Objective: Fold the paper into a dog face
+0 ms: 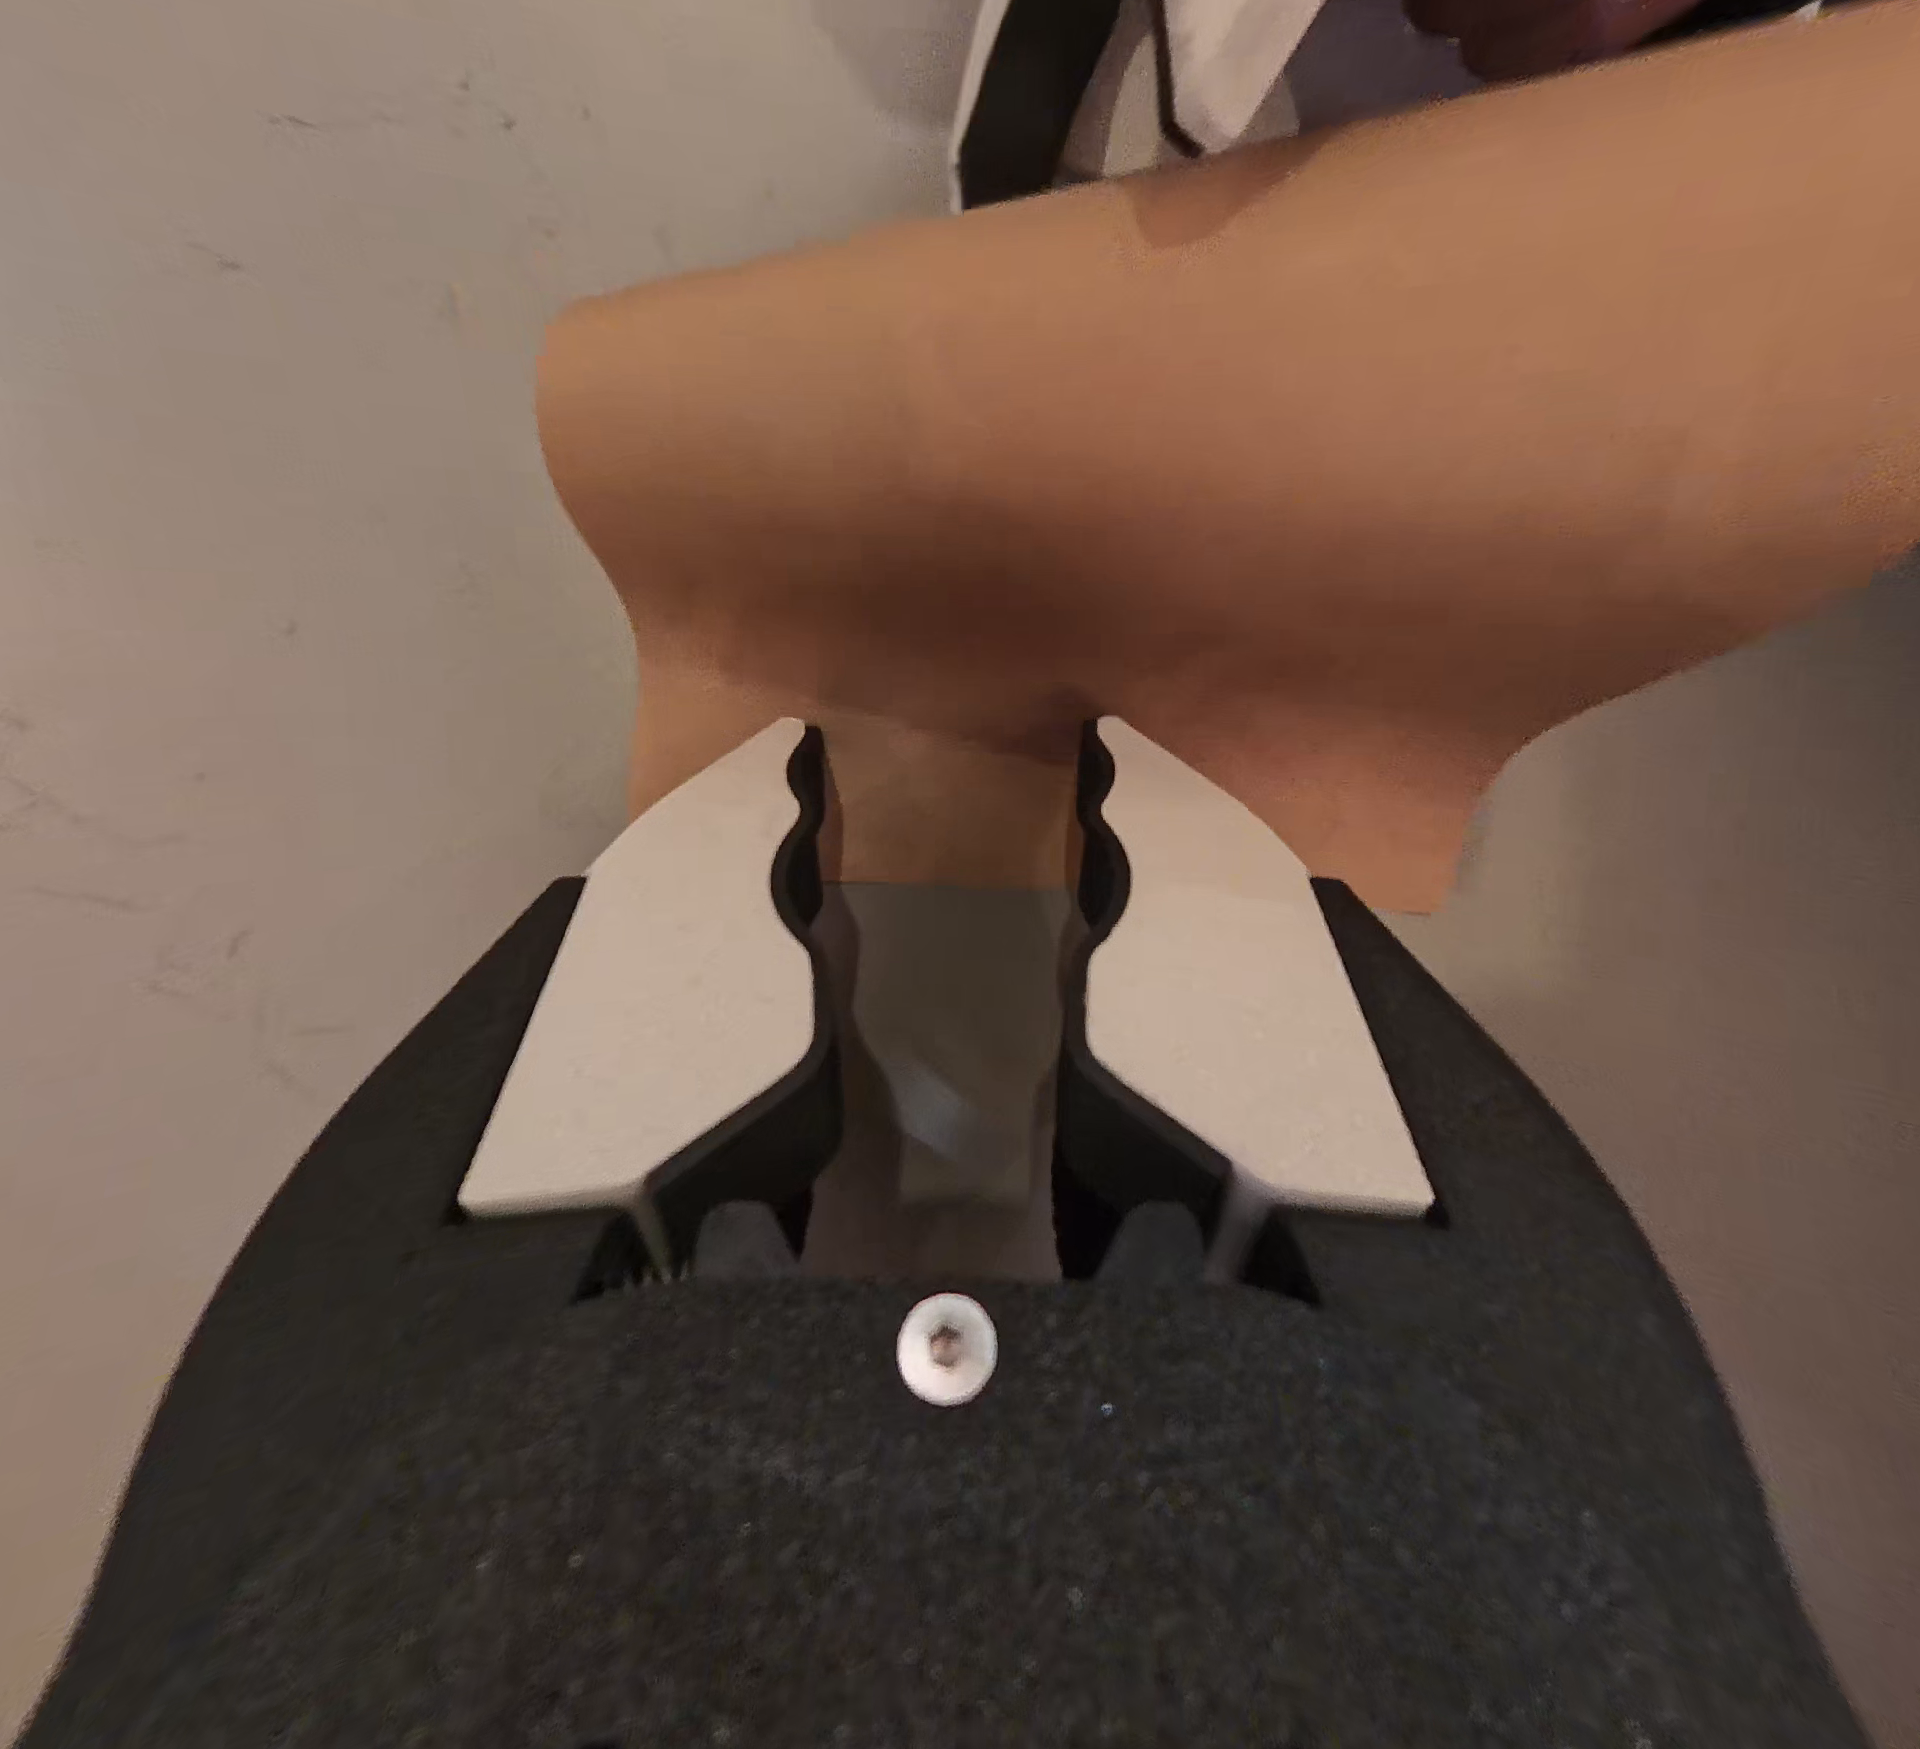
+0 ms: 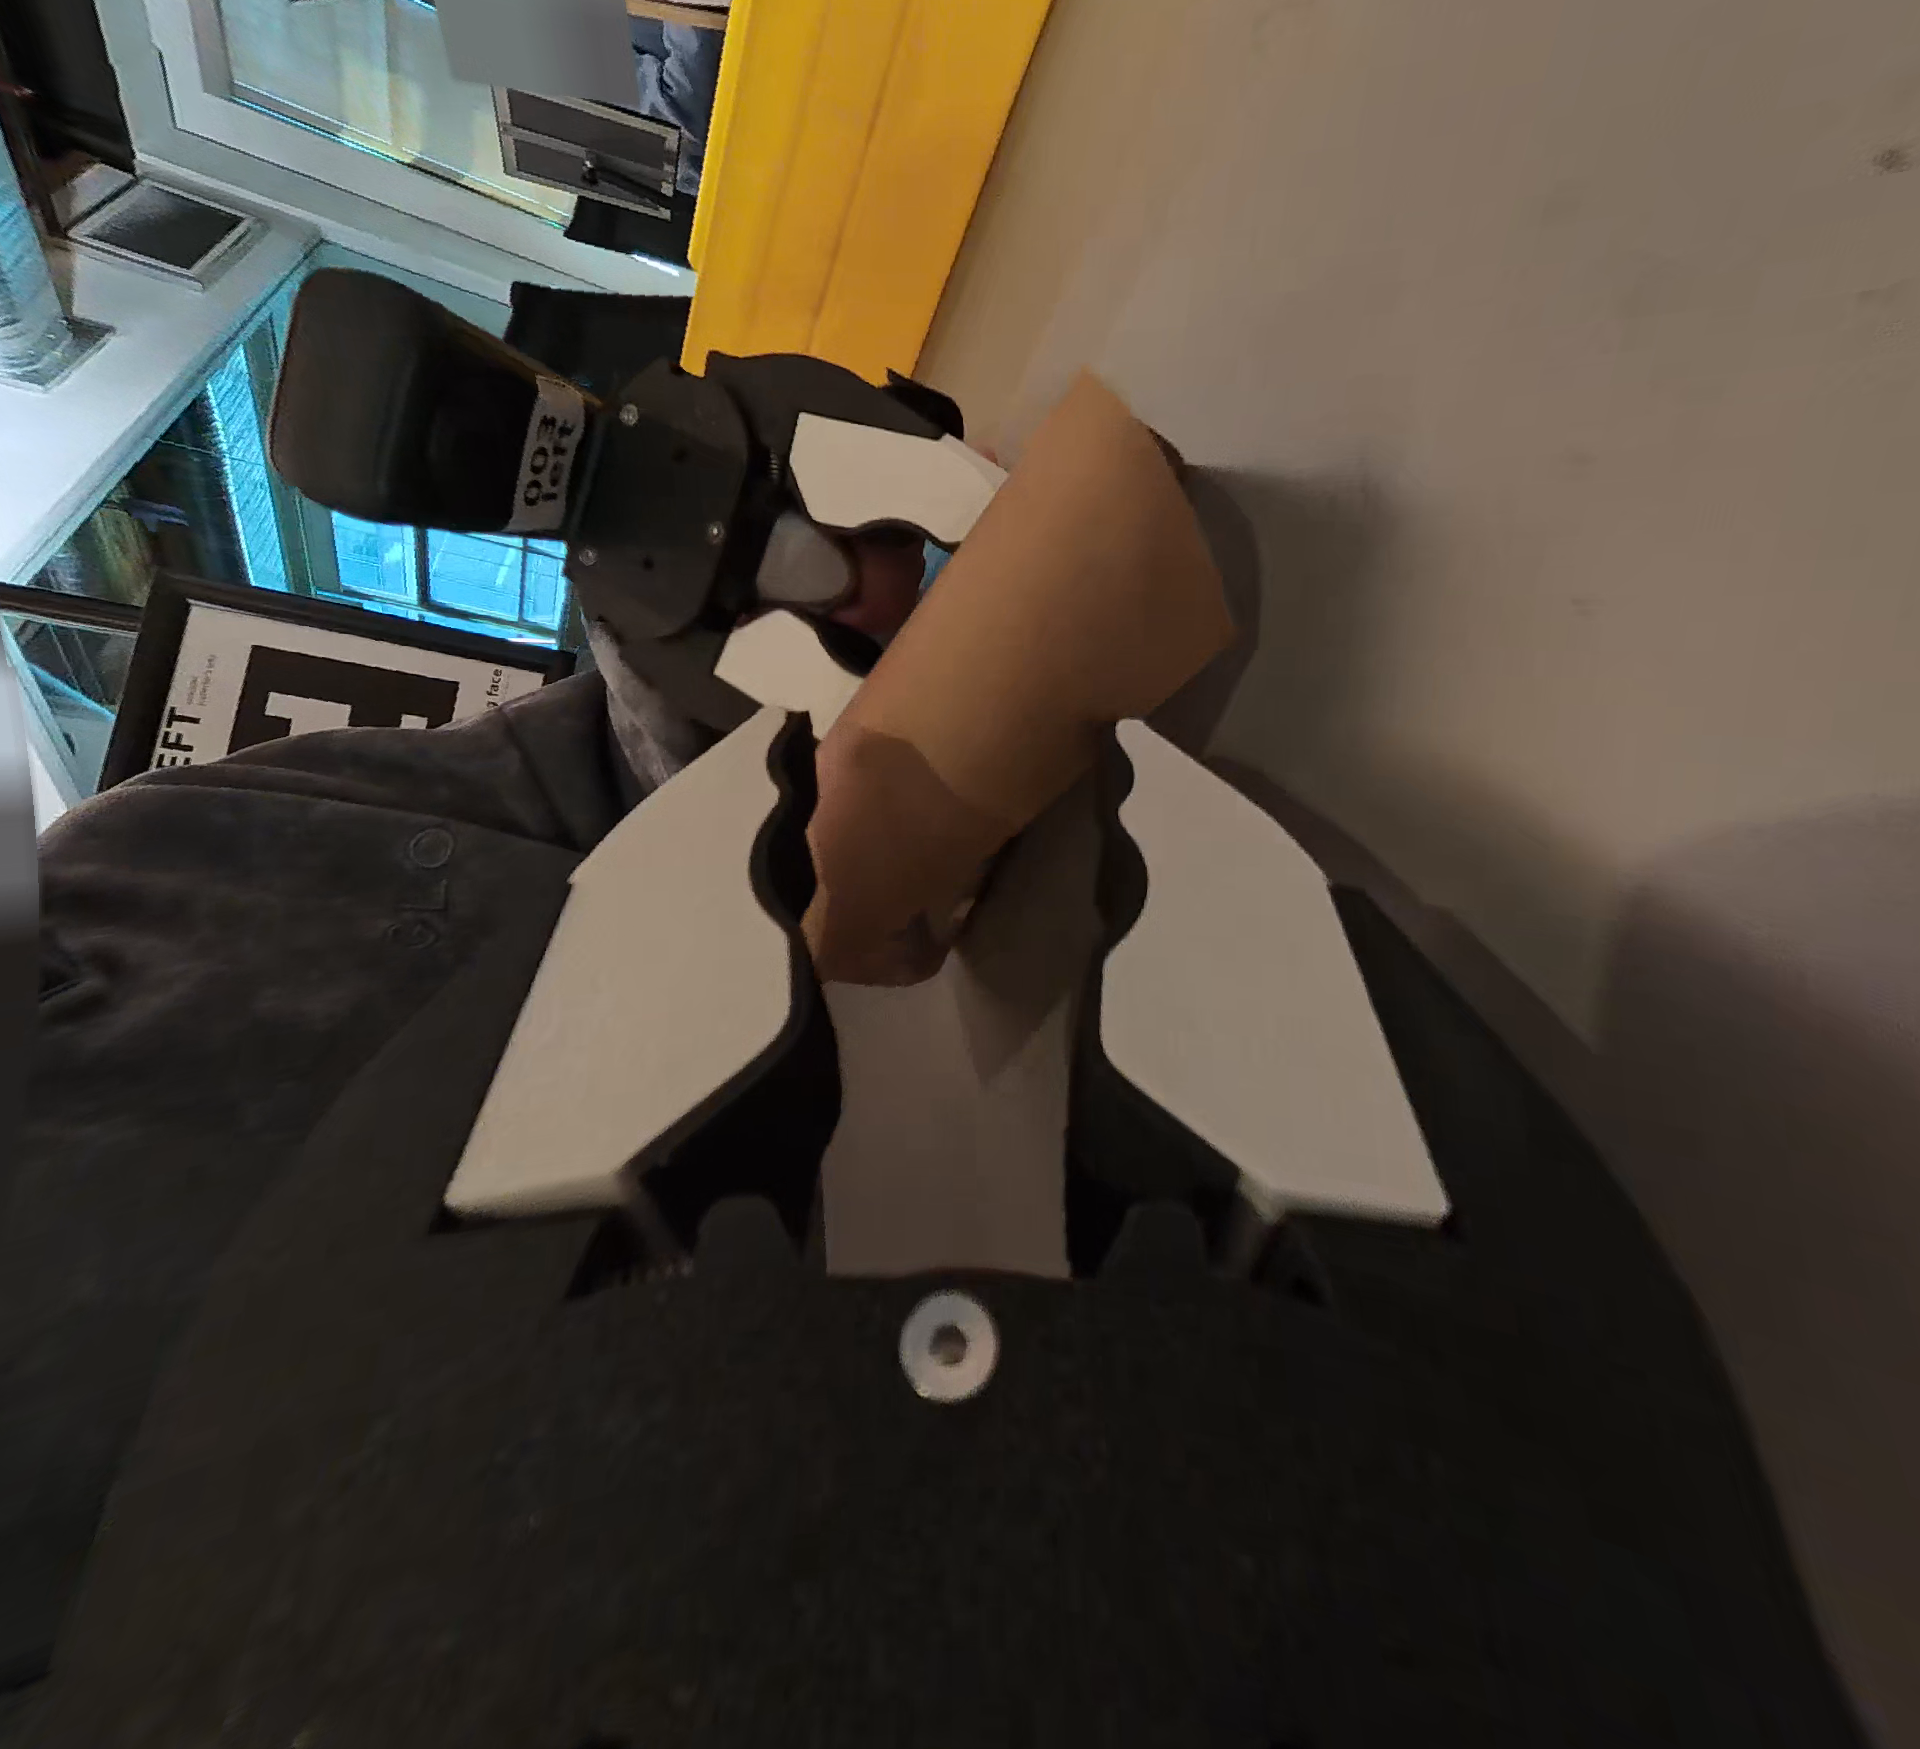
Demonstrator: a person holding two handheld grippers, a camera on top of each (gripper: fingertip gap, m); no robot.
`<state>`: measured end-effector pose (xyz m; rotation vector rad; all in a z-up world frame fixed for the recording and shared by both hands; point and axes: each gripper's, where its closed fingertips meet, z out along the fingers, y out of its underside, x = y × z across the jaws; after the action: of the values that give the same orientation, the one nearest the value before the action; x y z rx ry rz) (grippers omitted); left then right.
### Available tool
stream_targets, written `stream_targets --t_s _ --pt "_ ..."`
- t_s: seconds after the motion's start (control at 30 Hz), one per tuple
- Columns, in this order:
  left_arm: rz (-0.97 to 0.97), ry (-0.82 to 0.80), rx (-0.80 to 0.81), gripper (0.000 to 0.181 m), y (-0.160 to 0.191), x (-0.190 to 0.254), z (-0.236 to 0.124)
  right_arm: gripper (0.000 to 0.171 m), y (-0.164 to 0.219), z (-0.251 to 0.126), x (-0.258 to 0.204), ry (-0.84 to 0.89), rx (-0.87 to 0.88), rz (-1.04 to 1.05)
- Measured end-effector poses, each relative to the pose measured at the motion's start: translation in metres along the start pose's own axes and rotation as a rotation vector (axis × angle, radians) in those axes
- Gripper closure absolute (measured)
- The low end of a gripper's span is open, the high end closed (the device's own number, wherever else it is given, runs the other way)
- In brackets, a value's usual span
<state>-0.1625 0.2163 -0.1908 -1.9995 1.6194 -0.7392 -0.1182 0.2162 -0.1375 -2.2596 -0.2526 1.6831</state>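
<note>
Soft warm indoor light on my feeds, daylight from the windows (image 2: 457,572) behind, fisheye bending at edges, paper (image 1: 1091,494) motion-blurred, soft shadows on counter (image 2: 1558,349)

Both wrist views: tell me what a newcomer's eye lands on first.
The tan paper dominates, bowed in mid-air across the left wrist view, above a pale table. In the right wrist view the left gripper and right gripper flank it, with a yellow panel behind.
</note>
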Motion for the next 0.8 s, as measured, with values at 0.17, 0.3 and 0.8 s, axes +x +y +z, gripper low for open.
stream_targets --t_s 0.17,0.3,0.8 --pt "0.003 0.0 -0.001 0.136 0.001 0.0 -0.001 0.123 -0.004 -0.012 -0.009 -0.055 0.058 0.017" --pt "0.004 -0.001 -0.003 0.136 0.001 0.0 -0.001 0.124 -0.006 -0.012 -0.022 -0.143 0.076 0.025" --pt "0.012 -0.016 -0.012 0.136 0.002 0.0 -0.001 0.12 -0.032 0.001 -0.034 -0.265 0.201 -0.002"
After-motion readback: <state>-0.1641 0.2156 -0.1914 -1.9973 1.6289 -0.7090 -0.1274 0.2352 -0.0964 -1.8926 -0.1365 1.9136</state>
